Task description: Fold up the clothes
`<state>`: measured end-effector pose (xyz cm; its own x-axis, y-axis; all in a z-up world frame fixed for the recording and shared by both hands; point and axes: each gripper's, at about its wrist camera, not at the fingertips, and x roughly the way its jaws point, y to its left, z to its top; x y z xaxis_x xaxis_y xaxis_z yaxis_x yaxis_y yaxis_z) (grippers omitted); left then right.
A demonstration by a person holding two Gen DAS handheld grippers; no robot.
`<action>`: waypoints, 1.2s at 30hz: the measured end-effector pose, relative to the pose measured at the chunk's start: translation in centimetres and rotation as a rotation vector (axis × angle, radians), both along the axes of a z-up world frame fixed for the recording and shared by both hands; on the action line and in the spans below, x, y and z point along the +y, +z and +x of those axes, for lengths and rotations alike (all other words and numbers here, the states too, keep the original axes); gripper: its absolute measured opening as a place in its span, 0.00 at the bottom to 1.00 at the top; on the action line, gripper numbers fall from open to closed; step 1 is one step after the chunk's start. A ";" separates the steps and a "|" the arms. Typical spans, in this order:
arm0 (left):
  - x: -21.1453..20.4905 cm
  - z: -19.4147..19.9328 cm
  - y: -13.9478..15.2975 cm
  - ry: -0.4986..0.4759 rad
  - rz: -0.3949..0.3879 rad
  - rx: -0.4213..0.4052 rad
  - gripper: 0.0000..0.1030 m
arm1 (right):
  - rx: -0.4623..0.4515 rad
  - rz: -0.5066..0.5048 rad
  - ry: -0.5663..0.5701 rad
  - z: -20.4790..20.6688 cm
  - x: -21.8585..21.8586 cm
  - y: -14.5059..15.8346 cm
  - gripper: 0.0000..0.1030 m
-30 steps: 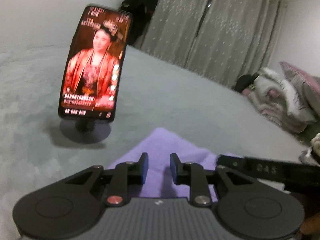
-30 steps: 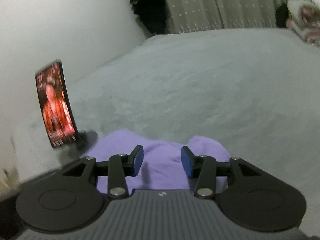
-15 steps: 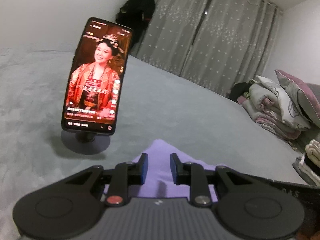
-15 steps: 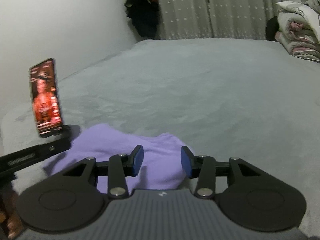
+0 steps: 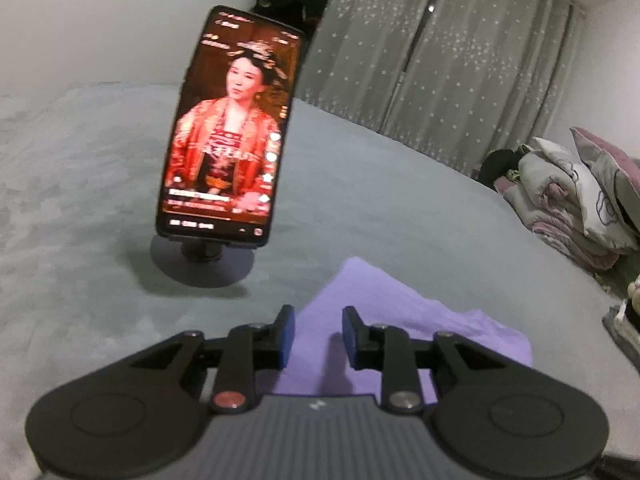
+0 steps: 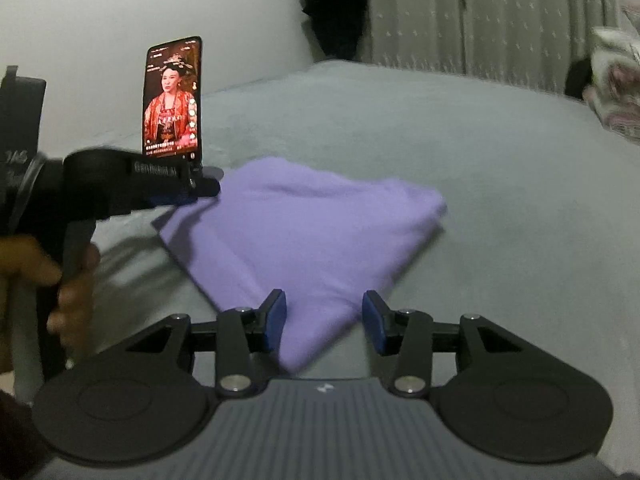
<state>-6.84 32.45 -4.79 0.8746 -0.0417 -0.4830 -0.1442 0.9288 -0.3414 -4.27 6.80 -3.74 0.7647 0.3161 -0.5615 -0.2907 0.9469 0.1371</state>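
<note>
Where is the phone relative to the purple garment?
In the right wrist view the phone stands on its stand on the grey bed, just beyond the purple garment's left corner.

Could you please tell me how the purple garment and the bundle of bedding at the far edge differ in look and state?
The purple garment is one plain colour; the bedding is grey, white and pink, partly patterned. The garment lies flat, folded to a neat pointed shape; the bedding is heaped and crumpled. The garment is close to both grippers; the bedding sits far off. Both rest on the grey bed.
</note>
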 end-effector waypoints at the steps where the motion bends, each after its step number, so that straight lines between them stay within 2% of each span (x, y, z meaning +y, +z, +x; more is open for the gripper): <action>1: 0.4 0.1 0.1 -0.005 -0.018 0.009 0.40 | 0.013 0.024 -0.002 -0.2 -0.4 0.0 0.46; 4: 1.6 0.7 -0.2 -0.043 -0.079 0.062 0.47 | 0.053 0.110 -0.017 -0.1 -1.8 0.5 0.47; 7: 2.2 1.1 -1.0 -0.057 -0.131 0.091 0.48 | 0.126 0.276 -0.050 0.8 -3.6 0.3 0.47; 11: 1.9 2.0 -1.5 -0.095 -0.139 0.092 0.52 | 0.198 0.474 -0.096 2.2 -5.2 -0.8 0.47; 16: 1.0 3.6 -1.7 -0.144 -0.129 0.105 0.54 | 0.219 0.610 -0.153 4.1 -6.0 -1.8 0.47; 19: 0.6 4.9 -1.7 -0.168 -0.119 0.115 0.54 | 0.219 0.647 -0.175 5.3 -6.0 -1.9 0.46; 24: 0.8 5.8 -1.9 -0.165 -0.160 0.118 0.54 | 0.222 0.682 -0.196 6.8 -6.4 -2.0 0.43; 31: -0.9 6.1 -1.6 -0.159 -0.065 0.122 0.54 | 0.221 0.716 -0.217 8.0 -6.7 -2.4 0.42; 36: -0.9 6.2 -1.5 -0.151 -0.064 0.121 0.53 | 0.217 0.705 -0.220 8.2 -6.5 -2.3 0.42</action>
<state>-0.67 31.51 -6.26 0.7920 -0.2020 -0.5761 -0.0481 0.9201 -0.3888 3.96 0.25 -6.07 0.7469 0.5085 -0.4285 -0.0037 0.6476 0.7620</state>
